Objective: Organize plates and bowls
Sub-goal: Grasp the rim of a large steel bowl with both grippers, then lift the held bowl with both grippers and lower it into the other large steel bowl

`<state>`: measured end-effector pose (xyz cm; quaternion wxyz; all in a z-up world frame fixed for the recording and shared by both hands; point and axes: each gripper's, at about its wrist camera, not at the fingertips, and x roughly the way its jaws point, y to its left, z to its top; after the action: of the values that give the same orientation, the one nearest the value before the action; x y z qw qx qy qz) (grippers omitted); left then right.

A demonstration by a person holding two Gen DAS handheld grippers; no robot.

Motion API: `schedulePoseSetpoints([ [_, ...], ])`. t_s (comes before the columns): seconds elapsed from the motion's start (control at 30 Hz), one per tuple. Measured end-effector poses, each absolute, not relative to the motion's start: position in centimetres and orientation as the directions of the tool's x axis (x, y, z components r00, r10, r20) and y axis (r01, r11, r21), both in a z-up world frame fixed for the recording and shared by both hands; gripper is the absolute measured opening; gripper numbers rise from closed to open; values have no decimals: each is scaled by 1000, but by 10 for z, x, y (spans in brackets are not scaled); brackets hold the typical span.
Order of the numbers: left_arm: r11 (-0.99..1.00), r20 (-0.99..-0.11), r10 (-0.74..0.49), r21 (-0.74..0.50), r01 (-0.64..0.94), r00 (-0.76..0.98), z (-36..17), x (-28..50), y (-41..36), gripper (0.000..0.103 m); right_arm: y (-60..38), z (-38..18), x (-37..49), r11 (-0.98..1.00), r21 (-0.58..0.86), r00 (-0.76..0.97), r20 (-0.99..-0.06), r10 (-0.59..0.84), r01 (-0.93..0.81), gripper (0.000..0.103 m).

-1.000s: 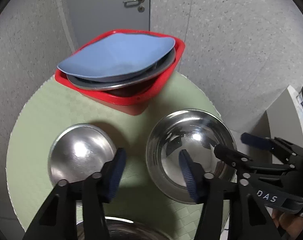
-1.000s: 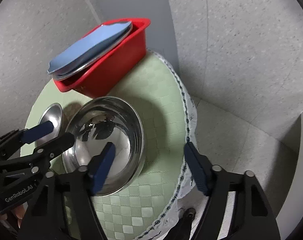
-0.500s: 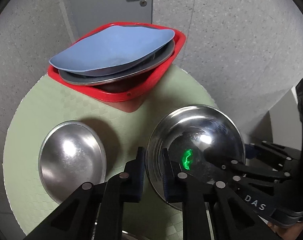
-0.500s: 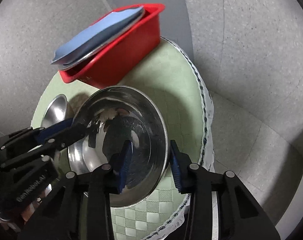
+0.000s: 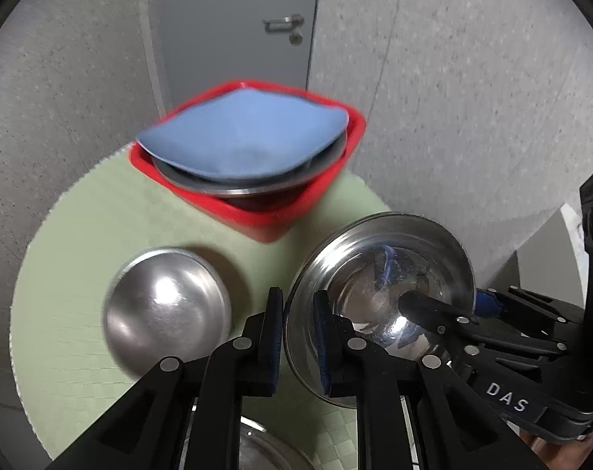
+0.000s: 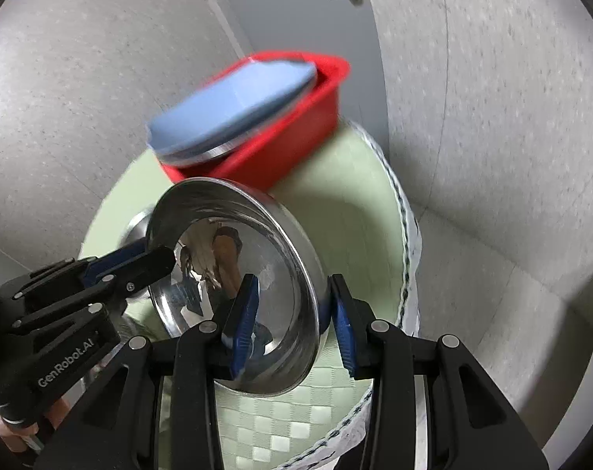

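Both grippers are clenching the same large steel bowl (image 5: 378, 297) by its rim: the left gripper (image 5: 298, 337) is pinching the rim at the bowl's 8 o'clock, one blue pad outside and one inside, while the right gripper (image 6: 292, 321) is gripping the opposite side, its fingers (image 6: 241, 313) straddling the wall. In the right wrist view the bowl is tilting, its near edge apparently raised off the green mat (image 6: 359, 211) on the counter; whether the far edge is touching down I cannot tell.

The bowl looks stiff, thin-walled and fairly light, and the polished metal is likely slippery under the pads, so a firm pinch on the rolled rim seems the safest hold.

In the left wrist view, an upturned smaller steel bowl (image 5: 167, 309) is lying at 9 o'clock of the held one, close by. The red bin (image 5: 257, 211) is sitting at 11 o'clock toward the far edge, already carrying a metal plate (image 5: 257, 186) with a blue plate (image 5: 241, 137) on top. Another steel rim (image 5: 265, 450) is showing at 6 o'clock. Open room is lying mostly upward; the counter's edge is dropping away at 3 o'clock.
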<state>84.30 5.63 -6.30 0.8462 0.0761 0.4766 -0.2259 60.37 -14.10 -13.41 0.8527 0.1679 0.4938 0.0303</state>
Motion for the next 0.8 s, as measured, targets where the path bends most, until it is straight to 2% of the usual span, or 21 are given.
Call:
schedulePoseSetpoints([
  [0.3, 899, -771, -355, -128, 418, 528, -17, 807, 114, 11, -112, -82, 590, 939, 342, 573, -775, 265, 28, 37],
  [0.8, 931, -787, -314, -147, 333, 531, -12, 738, 194, 11, -35, -89, 557, 935, 350, 500, -800, 332, -60, 37],
])
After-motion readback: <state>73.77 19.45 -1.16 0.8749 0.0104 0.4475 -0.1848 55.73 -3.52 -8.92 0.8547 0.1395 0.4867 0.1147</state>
